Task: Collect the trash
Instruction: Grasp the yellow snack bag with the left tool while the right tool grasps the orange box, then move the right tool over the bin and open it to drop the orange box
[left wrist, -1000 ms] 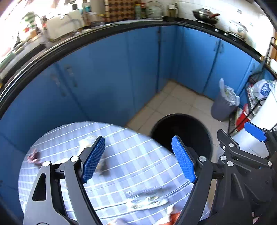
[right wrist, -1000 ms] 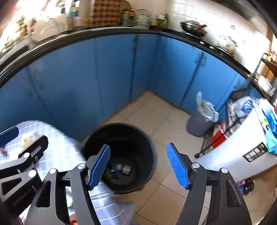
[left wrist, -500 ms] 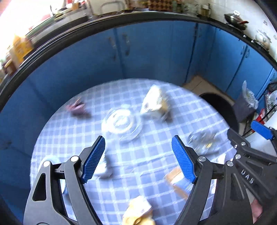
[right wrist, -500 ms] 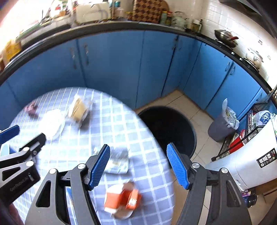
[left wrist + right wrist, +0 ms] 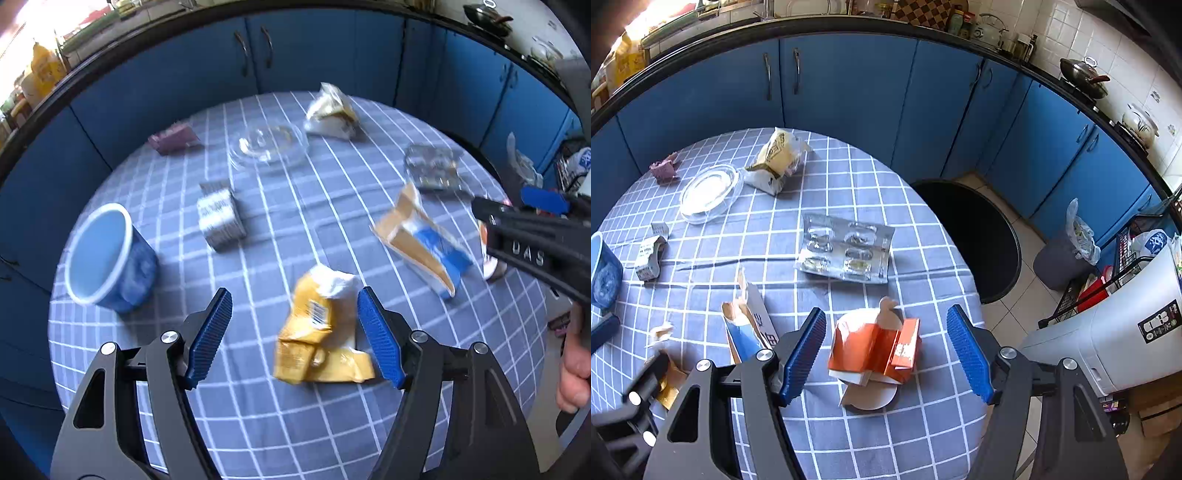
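The left tool [image 5: 295,332] hangs over the round checked tabletop [image 5: 258,424] with its jaws closing; a yellow wrapper [image 5: 317,339] lies between them, close to the right-hand pad [image 5: 376,343], but the pads do not press on it. The right tool [image 5: 886,350] stands open above an orange carton [image 5: 875,350], which lies flattened on the cloth near the tabletop's edge, clear of both pads.

Other trash is scattered across the cloth: a blister pack [image 5: 846,253] just beyond the carton, a torn blue-and-tan box [image 5: 421,243], a small striped box [image 5: 219,218], a clear lid [image 5: 267,146], a cream bag [image 5: 332,112] and a purple scrap [image 5: 173,138]. A blue cup [image 5: 107,258] stands at the left edge. A black bin [image 5: 979,236] sits on the floor just past the tabletop, before blue cabinets [image 5: 849,92]. A hand [image 5: 574,369] shows at the right edge of the left view.
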`<state>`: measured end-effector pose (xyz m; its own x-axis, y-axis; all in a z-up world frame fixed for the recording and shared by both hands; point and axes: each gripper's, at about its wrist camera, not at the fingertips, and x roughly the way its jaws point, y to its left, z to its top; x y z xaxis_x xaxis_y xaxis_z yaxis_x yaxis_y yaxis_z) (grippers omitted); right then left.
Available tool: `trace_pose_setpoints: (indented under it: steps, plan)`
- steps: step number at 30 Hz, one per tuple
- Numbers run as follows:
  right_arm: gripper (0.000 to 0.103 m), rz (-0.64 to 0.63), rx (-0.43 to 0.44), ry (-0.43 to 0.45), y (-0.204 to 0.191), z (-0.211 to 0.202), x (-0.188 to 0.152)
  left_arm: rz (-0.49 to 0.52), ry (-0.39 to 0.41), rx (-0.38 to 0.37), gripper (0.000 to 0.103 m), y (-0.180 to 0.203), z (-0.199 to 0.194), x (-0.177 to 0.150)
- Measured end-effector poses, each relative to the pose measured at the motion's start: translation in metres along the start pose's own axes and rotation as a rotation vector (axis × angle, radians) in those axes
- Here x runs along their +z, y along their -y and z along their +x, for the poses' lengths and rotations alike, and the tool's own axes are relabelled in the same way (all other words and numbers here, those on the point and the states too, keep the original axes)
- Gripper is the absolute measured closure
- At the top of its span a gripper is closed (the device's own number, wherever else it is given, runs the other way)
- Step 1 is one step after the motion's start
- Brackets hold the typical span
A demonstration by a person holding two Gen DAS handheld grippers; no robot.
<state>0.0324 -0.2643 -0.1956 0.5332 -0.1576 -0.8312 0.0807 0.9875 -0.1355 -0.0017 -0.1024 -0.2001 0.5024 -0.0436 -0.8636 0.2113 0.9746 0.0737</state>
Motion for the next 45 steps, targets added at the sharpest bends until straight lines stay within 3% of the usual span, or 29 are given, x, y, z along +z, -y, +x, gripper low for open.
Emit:
trace_pose_setpoints:
  steps: [4, 9, 13, 16, 20, 45]
  plan:
    - [0.038, 0.003, 0.009, -0.007, 0.0, 0.004, -0.006, 0.001, -0.009, -0.018, 0.033, 0.006, 0.008, -0.007]
    - [0.057, 0.012, 0.04, -0.025, 0.0, 0.012, -0.01, 0.004, -0.023, -0.037, 0.043, 0.01, 0.016, -0.014]
    - [0.064, 0.026, 0.059, -0.018, 0.002, 0.011, -0.011, 0.023, -0.024, -0.064, 0.054, 0.014, 0.015, -0.013]
    - [0.078, 0.035, 0.079, -0.019, 0.004, 0.009, -0.009, 0.045, -0.03, -0.059, 0.057, 0.017, 0.015, -0.01]
    - [0.085, 0.059, 0.099, -0.033, 0.01, 0.008, -0.003, 0.058, -0.041, -0.081, 0.061, 0.019, 0.015, -0.001]
    - [0.085, 0.064, 0.072, 0.07, 0.063, -0.025, 0.078, 0.043, 0.115, -0.062, 0.062, 0.039, -0.026, 0.105]
